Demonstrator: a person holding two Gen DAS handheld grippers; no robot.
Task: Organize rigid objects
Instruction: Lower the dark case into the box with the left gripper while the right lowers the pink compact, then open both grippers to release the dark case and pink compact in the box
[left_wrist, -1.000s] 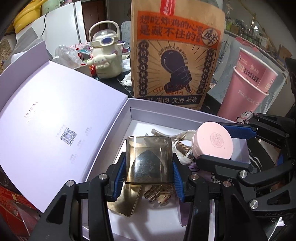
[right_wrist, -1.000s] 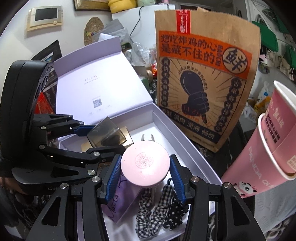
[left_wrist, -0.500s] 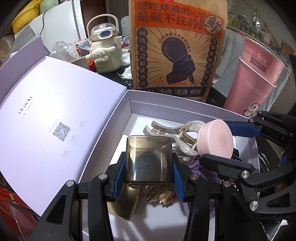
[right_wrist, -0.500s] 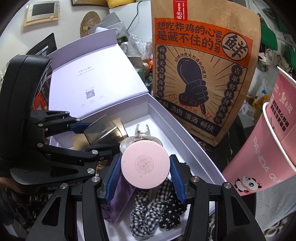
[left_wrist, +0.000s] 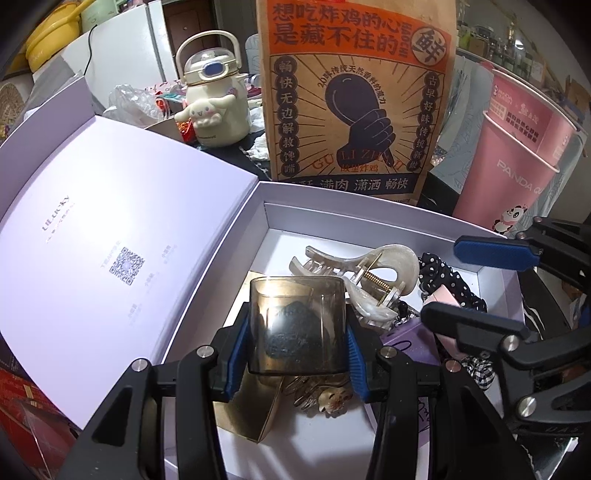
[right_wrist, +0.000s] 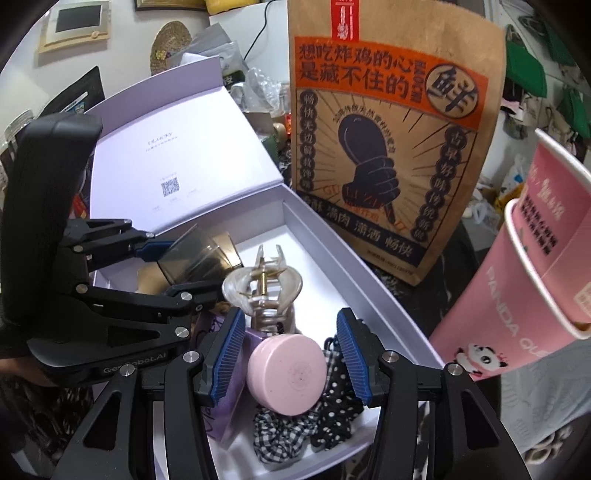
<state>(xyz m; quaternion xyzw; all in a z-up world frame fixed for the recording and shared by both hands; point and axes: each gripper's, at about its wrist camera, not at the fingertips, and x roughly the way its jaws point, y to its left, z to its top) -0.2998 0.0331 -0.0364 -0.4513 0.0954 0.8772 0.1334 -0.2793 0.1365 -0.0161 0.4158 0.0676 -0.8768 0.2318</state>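
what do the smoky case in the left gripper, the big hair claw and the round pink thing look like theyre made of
Smoky case: looks like tinted see-through hard plastic; a dark lump shows through its glossy walls.
Hair claw: likely pearly acetate or plastic, with a cloudy cream sheen and a brass-coloured metal spring.
Round pink compact: probably matte plastic, an even pastel surface with a faint embossed centre; it could be coated.

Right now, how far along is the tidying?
Done: the hair clip, scrunchies and pink case lie in the box; the right claw stands open around the pink case. In hand: the left claw grips a smoky case over the box. Left: probably setting it down.
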